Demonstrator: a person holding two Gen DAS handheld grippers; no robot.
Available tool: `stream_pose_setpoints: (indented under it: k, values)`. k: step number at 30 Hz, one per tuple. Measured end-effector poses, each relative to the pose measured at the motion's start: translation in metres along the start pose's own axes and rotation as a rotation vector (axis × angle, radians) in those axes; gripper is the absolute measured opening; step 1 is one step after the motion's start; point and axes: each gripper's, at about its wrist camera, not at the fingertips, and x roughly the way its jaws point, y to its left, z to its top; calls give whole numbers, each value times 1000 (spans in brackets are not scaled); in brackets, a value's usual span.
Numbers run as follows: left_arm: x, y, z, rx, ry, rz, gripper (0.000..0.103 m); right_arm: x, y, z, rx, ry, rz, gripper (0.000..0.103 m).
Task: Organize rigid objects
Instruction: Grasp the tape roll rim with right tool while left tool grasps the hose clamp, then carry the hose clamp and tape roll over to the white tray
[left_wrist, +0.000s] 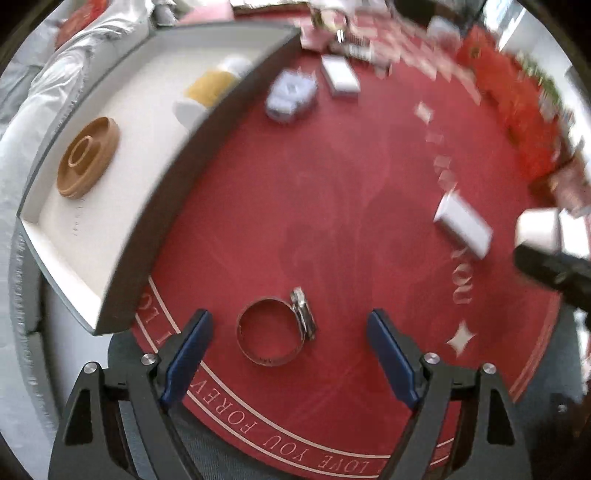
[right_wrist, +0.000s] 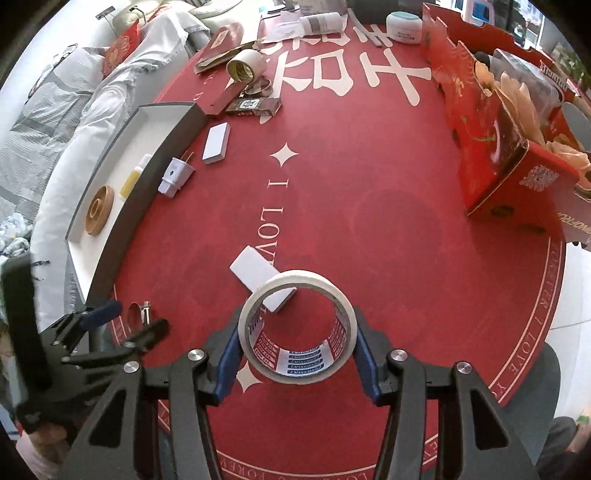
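My left gripper (left_wrist: 290, 330) is open, its blue fingers either side of a metal hose clamp (left_wrist: 275, 330) lying on the red cloth; it also shows in the right wrist view (right_wrist: 127, 317) beside the clamp (right_wrist: 139, 313). My right gripper (right_wrist: 297, 341) is shut on a roll of white tape (right_wrist: 297, 328), held above the cloth. A grey tray with a white floor (left_wrist: 122, 229) (right_wrist: 110, 258) lies at the left and holds a wooden disc (left_wrist: 88, 160) (right_wrist: 98, 214) and a yellow-and-white tube (left_wrist: 210, 88) (right_wrist: 133, 181).
Loose on the red cloth: a white plug adapter (right_wrist: 176, 177) (left_wrist: 291, 94), a white box (right_wrist: 216, 143) (left_wrist: 340, 75), a flat white block (right_wrist: 258, 277) (left_wrist: 463, 223). A red gift box (right_wrist: 495, 133) stands at the right. Clutter with a tape roll (right_wrist: 247, 66) lies at the far edge.
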Motion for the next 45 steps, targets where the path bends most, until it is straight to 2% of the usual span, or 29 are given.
stream_pose_setpoints:
  k: [3,4,5,6,8,11,17,25,29,34,37,40,45]
  values:
    - [0,-3,-1,-3,-2,-11,83,-5,5,3,-7,-2,1,55]
    - [-4,-4,-2,-1,-21,-13,71,-7,4,-1,-10,-3,1,55]
    - [-6,-7,-3,9,-34,-10,50,-5,5,0,-13,-4,1,55]
    - [-10,-10,-3,24,-48,-15,45,-6,7,0,-16,-3,0,55]
    - [-10,-13,-4,24,-41,-4,45,-14,4,-5,-17,-4,0,55]
    - [-22,-13,-3,-17,-55,-45,45,-26,5,-11,-21,-19,1,55]
    - [-91,-16,16,-66,-207,-91,45,-61,13,-5,-26,-83,29,55]
    - [-188,10,61,-180,-400,-61,45,-123,65,51,-94,-228,120,55]
    - [-233,47,79,-258,-494,-38,45,-153,100,87,-141,-298,165,55]
    - [-263,96,101,-363,-571,31,45,-177,139,126,-192,-346,197,55]
    - [-269,120,106,-413,-598,77,45,-186,161,148,-213,-359,212,55]
    - [-257,140,111,-456,-591,126,45,-182,180,164,-230,-359,216,55]
    - [-198,158,111,-495,-489,142,45,-144,203,172,-259,-309,202,55]
